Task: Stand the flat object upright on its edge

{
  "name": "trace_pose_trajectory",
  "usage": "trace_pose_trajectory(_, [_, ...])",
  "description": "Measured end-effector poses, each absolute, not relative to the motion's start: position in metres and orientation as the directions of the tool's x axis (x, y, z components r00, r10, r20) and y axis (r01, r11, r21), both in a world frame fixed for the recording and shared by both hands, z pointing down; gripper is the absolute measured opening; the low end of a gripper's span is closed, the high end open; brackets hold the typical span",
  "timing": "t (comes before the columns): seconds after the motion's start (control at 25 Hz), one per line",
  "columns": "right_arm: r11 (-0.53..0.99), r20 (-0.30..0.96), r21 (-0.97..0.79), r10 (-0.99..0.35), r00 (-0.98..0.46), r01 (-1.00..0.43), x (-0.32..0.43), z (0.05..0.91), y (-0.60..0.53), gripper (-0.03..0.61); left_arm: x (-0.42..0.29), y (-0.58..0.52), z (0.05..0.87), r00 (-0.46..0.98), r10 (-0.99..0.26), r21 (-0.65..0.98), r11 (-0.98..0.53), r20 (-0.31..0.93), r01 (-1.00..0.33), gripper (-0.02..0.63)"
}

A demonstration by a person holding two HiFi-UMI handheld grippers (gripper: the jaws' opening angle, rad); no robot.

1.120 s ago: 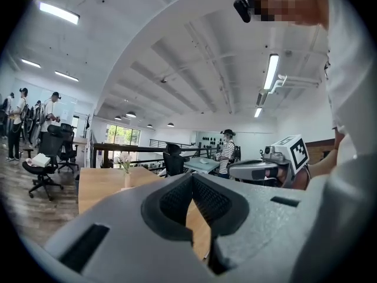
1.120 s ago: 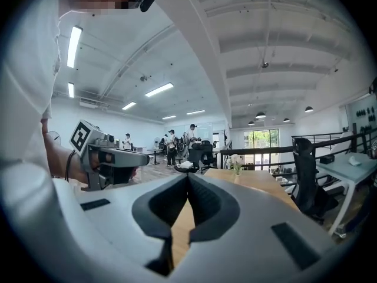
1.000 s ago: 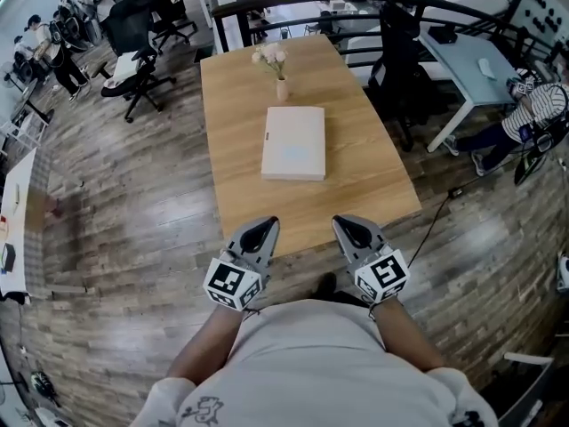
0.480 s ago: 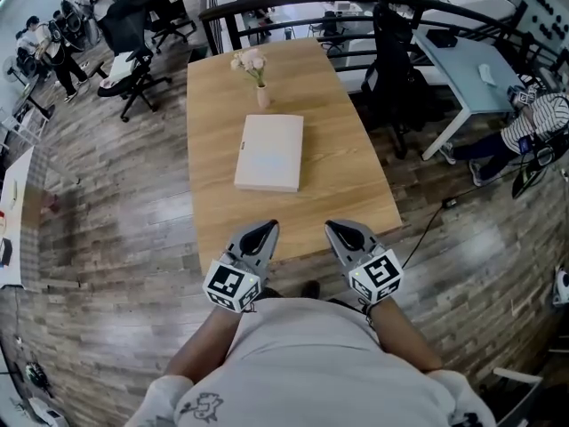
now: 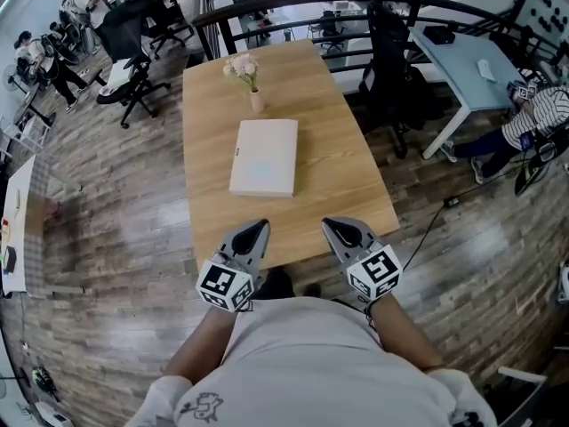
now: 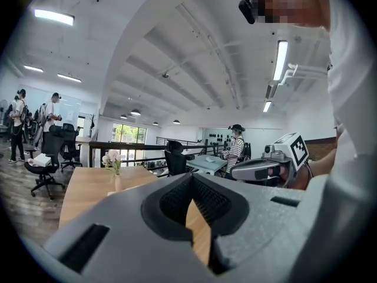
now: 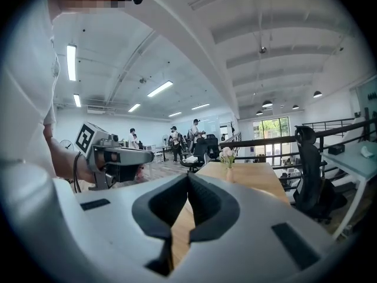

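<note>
A flat beige box (image 5: pixel 264 157) lies on its broad face in the middle of the wooden table (image 5: pixel 333 181). Both grippers hover close to my body at the table's near edge, well short of the box. My left gripper (image 5: pixel 256 229) is shut with nothing in it; its tips (image 6: pixel 191 178) meet in the left gripper view. My right gripper (image 5: pixel 331 227) is also shut and empty, its tips (image 7: pixel 187 178) touching in the right gripper view. Each gripper view shows the other gripper off to the side.
A small vase of pale flowers (image 5: pixel 252 83) stands just beyond the box's far end. A black railing (image 5: pixel 293 3) runs behind the table. An office chair (image 5: pixel 391 56) and a grey desk (image 5: pixel 471 60) stand to the right. People sit at the far left (image 5: pixel 44 47).
The head view has shifted, so the table, box and vase sit further left and higher in frame. Both grippers stay shut at the near table edge.
</note>
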State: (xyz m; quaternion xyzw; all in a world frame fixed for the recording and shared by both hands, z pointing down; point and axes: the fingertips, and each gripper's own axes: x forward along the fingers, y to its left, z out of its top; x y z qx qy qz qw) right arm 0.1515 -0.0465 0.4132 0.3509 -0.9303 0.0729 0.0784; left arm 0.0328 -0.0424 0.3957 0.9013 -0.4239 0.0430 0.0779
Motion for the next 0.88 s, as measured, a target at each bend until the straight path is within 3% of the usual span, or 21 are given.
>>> trace_pose_trajectory(0.48, [0.731, 0.267, -0.118, -0.629, -0.73, -0.672, 0.134, 0.44, -0.096, 0.034, 0.002, -0.087, 0.414, 0.61, -0.772, 0.112, -0.6, 0.179, -0.792, 0.006])
trace_pose_trajectory(0.76, [0.697, 0.334, -0.139, -0.636, -0.696, -0.704, 0.114, 0.464, -0.15, 0.106, -0.035, -0.141, 0.437, 0.6, -0.764, 0.153, -0.581, 0.235, -0.799, 0.01])
trace_pose_trajectory(0.88, [0.668, 0.361, -0.16, -0.646, -0.673, -0.727, 0.108, 0.477, -0.176, 0.146, -0.051, -0.168, 0.451, 0.596, -0.757, 0.177, -0.569, 0.267, -0.803, 0.05])
